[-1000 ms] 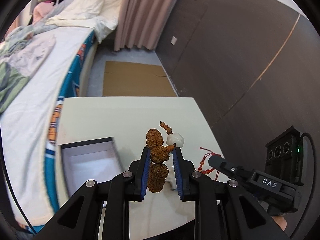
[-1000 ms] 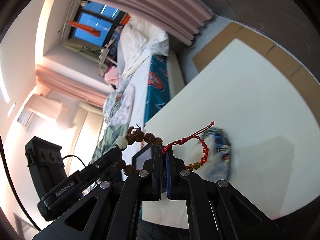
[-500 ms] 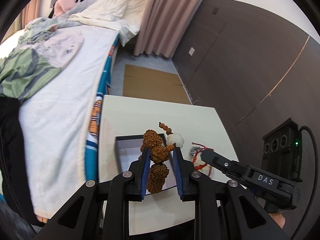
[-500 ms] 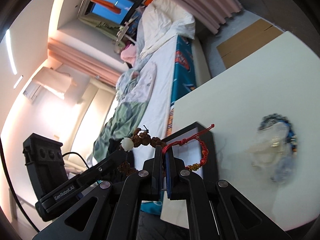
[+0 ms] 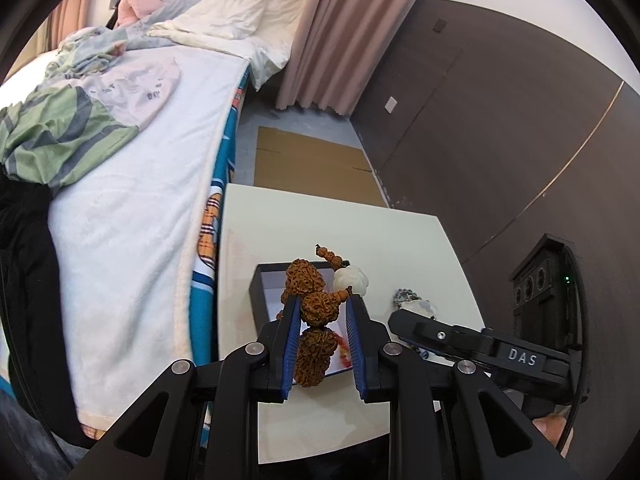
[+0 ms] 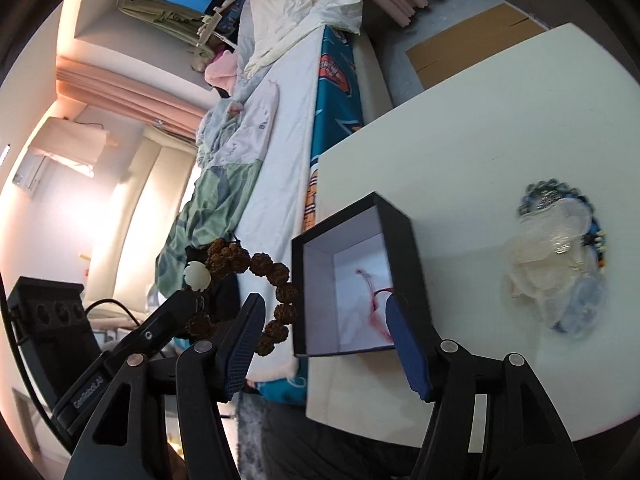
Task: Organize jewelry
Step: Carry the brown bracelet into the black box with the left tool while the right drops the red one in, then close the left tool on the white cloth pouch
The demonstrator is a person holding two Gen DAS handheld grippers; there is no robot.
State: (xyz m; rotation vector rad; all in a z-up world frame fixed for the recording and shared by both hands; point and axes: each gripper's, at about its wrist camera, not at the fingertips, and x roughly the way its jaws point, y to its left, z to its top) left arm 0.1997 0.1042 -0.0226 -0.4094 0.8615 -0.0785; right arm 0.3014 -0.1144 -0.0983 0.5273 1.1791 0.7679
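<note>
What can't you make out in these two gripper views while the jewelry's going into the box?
- Red cord bracelet: motion-blurred in the right wrist view inside the black box; the right gripper, jaws opening, covers one end.
- Blue bead bracelet: a blurred clear bag overlies it.
- Box floor, left wrist view: hidden behind the brown seed bracelet clamped in the left gripper.
</note>
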